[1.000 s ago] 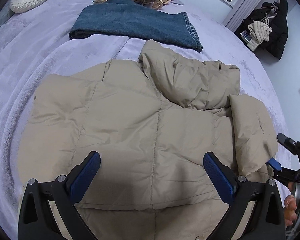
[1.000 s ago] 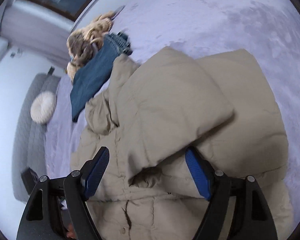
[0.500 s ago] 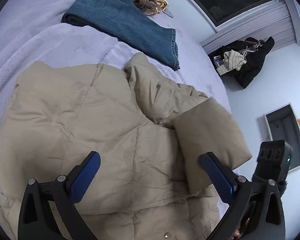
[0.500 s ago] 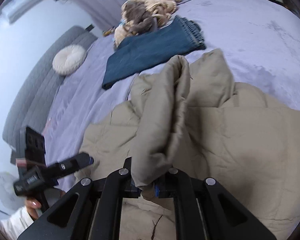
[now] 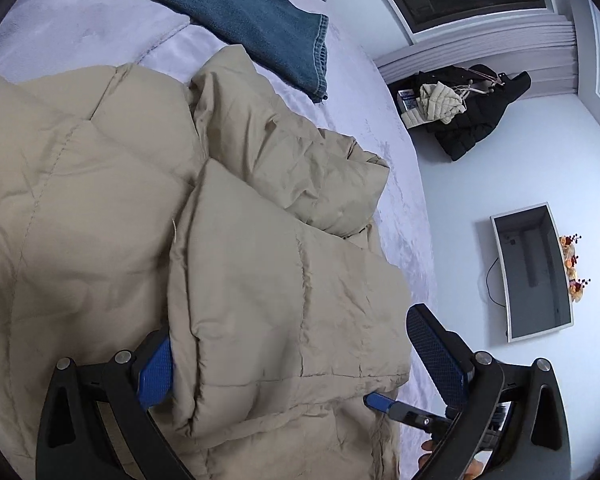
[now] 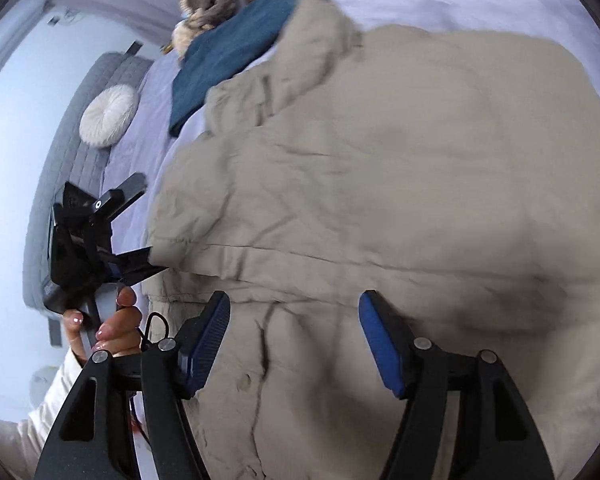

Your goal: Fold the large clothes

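Note:
A beige puffer jacket (image 5: 100, 208) lies spread on the lilac bed (image 5: 400, 208); it also fills the right wrist view (image 6: 400, 168). One sleeve (image 5: 284, 300) is folded across the jacket body. My left gripper (image 5: 292, 360) is open, its jaws wide on either side of the folded sleeve's end. My right gripper (image 6: 294, 340) is open and empty, hovering low over the jacket's front edge. The right gripper's blue fingertip (image 5: 378, 402) shows at the sleeve's hem in the left wrist view. The left gripper also shows in the right wrist view (image 6: 138, 224), held by a hand at the jacket's left edge.
Folded blue jeans (image 5: 236, 4) lie beyond the jacket, with a heap of clothes (image 6: 216, 0) behind them. A round white cushion (image 6: 108, 114) rests by the grey headboard (image 6: 64, 168). A dark coat pile (image 5: 468, 112) and a wall TV (image 5: 532, 272) are past the bed's right edge.
The right gripper carried the sleeve over the jacket body, opened and let it go. The left gripper swung right and now straddles the folded sleeve.

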Demonstrator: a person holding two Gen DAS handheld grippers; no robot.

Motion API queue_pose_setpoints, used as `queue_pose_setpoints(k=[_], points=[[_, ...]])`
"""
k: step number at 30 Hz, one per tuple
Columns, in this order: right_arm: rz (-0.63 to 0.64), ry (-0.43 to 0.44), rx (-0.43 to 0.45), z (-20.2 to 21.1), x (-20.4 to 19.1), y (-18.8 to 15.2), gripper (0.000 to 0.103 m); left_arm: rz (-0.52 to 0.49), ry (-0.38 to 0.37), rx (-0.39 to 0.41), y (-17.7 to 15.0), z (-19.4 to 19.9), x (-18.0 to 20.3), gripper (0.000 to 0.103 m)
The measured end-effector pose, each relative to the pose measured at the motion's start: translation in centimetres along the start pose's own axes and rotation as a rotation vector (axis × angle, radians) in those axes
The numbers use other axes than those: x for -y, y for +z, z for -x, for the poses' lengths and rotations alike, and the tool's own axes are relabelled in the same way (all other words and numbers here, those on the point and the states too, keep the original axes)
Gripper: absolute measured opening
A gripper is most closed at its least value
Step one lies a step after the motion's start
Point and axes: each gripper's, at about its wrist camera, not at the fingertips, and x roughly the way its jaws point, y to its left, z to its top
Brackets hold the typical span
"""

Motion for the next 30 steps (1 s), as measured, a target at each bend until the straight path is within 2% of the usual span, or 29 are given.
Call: queue_pose_setpoints(k=[3,6,7,8,9,10,11,12,16,20,23,25,27,28,29,30], points=[[-0.221,0.053,0.068,2.6,6.0,-0.5,0.071,0.012,-0.017,0.010,0.4,-0.1,0.2,0.103],[-0.434,0.159,0.203,5.1,11.2,-0.8,0.071,-0.008,0.053,-0.017,0.6,-1.2,0.5,0.102],[-0.482,0.179,0.238,5.6,12.4,-0.8,0.071,-0.020,0.076,-0.024,0.3,-1.3,0.1,0.089],[-0.522,0.199,0.265,5.9,13.3,-0.7,0.071,-0.033,0.088,-0.032,0.3,-1.5,0.2,0.055],[-0.550,0.216,0.280,6.0,13.9,-0.4,0.067,-0.050,0.107,-0.048,0.2,-1.8,0.4,0.035],[-0.563,0.223,0.289,6.1,14.3,-0.2,0.047,-0.062,0.131,-0.057,0.1,-1.9,0.4,0.010],[-0.560,0.205,0.297,6.2,14.4,0.2,0.032,-0.079,0.155,-0.043,-0.1,-1.5,0.6,0.010],[-0.541,0.184,0.295,6.2,14.2,0.8,0.011,-0.102,0.166,-0.023,-0.4,-1.0,1.0,0.010],[-0.386,0.169,0.291,7.1,11.6,2.7,0.008,-0.168,0.228,0.039,-1.9,1.9,1.3,0.010],[-0.213,0.086,0.230,6.4,9.1,3.6,0.008,-0.126,0.306,0.011,-3.0,1.9,-1.7,0.010],[-0.187,-0.009,0.168,4.1,9.6,3.5,0.008,-0.140,0.342,0.008,-3.1,1.0,-2.9,0.010],[-0.200,-0.023,0.156,3.4,11.0,2.7,0.008,-0.164,0.385,0.011,-3.1,0.9,-2.5,0.012],[-0.227,-0.008,0.164,3.5,11.7,2.5,0.008,-0.193,0.463,0.032,-3.2,1.5,-1.9,0.024],[-0.232,-0.007,0.165,3.8,11.6,2.4,0.008,-0.206,0.502,0.042,-3.4,2.0,-1.7,0.044],[-0.231,-0.013,0.158,4.2,11.5,2.3,0.010,-0.224,0.548,0.067,-3.4,2.7,-1.4,0.071],[-0.224,-0.024,0.146,4.6,11.3,2.2,0.017,-0.240,0.581,0.101,-3.5,3.6,-1.0,0.083]])
